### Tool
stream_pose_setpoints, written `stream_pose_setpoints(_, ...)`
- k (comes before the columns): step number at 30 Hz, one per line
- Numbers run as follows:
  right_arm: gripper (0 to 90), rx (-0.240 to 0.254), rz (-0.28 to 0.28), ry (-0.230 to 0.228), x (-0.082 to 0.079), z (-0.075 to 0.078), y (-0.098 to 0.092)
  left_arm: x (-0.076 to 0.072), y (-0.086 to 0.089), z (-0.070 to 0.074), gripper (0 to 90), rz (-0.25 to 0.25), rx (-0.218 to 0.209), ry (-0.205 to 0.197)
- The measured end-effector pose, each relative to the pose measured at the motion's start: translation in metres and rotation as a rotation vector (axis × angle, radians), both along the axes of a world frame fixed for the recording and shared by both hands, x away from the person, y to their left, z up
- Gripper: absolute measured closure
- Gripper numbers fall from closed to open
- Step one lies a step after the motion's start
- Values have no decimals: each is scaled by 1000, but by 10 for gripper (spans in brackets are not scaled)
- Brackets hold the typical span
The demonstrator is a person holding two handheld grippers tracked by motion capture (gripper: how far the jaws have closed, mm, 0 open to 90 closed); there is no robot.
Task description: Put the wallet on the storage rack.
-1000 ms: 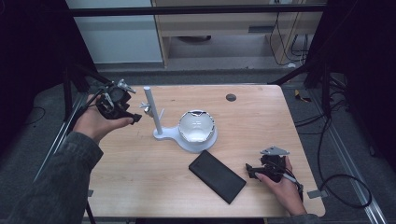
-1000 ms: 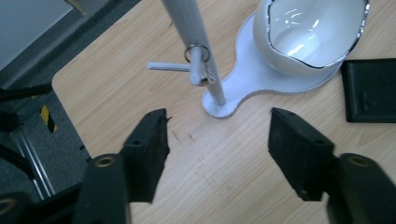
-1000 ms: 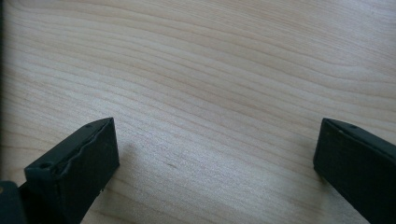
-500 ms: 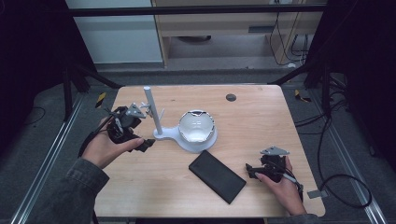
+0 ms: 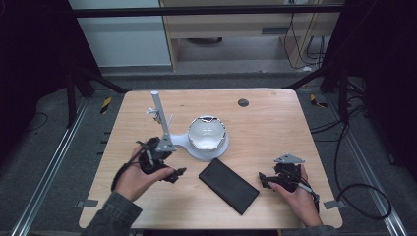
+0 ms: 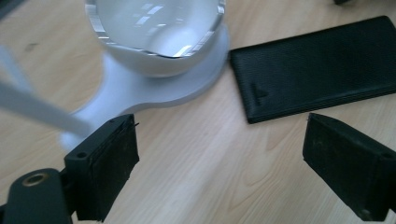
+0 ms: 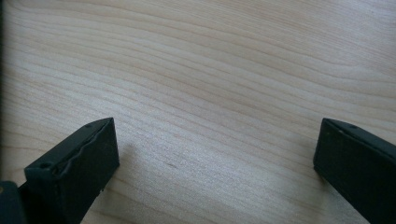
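A white stand [image 5: 196, 146] with an upright pole [image 5: 160, 117] and a white bowl-shaped dish [image 5: 207, 132] sits mid-table. In front of it lies a flat black case [image 5: 228, 186]. My left gripper [image 5: 174, 174] is low over the wood just left of the case, by the pole's foot. Its jaws have just been opening and stand open with nothing between them. The left gripper view looks between its jaws [image 6: 219, 172] at the case [image 6: 317, 65] and the dish [image 6: 154, 28]. My right gripper [image 5: 264, 179] rests right of the case, open over bare wood [image 7: 215, 172].
The wooden table [image 5: 275, 128] carries a small dark disc [image 5: 243, 103] near its far edge. Black frame struts and cables stand around the table on the grey floor. Bare wood lies to the right of the stand and along the table's front edge.
My left hand has come down from the table's far left corner toward the front, ending beside the stand's base. The right hand has stayed put.
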State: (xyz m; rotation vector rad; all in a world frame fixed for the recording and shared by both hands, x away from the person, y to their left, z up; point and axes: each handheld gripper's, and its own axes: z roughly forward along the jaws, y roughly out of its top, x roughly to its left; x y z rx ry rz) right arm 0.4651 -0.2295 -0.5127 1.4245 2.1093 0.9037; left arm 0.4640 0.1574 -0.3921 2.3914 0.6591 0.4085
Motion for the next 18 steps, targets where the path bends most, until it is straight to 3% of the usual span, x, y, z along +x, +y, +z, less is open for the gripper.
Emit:
stream_pose_setpoints(3, 4, -3, -3, -1, 0, 0, 0, 1, -21, -21, 117, -37, 13, -9)
stream_pose_setpoints(6, 5, -2, -9, -1, 0, 0, 1, 2, -34, -38, 121, -82, 5, 22)
stream_pose_setpoints(9, 4, -7, -12, -5, 0, 0, 1, 2, -40, -46, 122, -119, 63, 47)
stream_pose_setpoints(11, 5, -9, -15, -4, 0, 0, 1, 2, -36, -44, 128, -91, -20, 59)
stream_pose_setpoints(12, 4, -1, -17, 0, 0, 0, 2, 1, -34, -44, 142, -87, -33, 58)
stream_pose_setpoints(15, 7, -1, -20, -1, 1, 0, 3, -3, -30, -47, 204, -67, -22, 50)
stream_pose_setpoints(18, 7, -8, -19, -7, 2, 0, 4, -4, -26, -53, 360, -42, -52, 58)
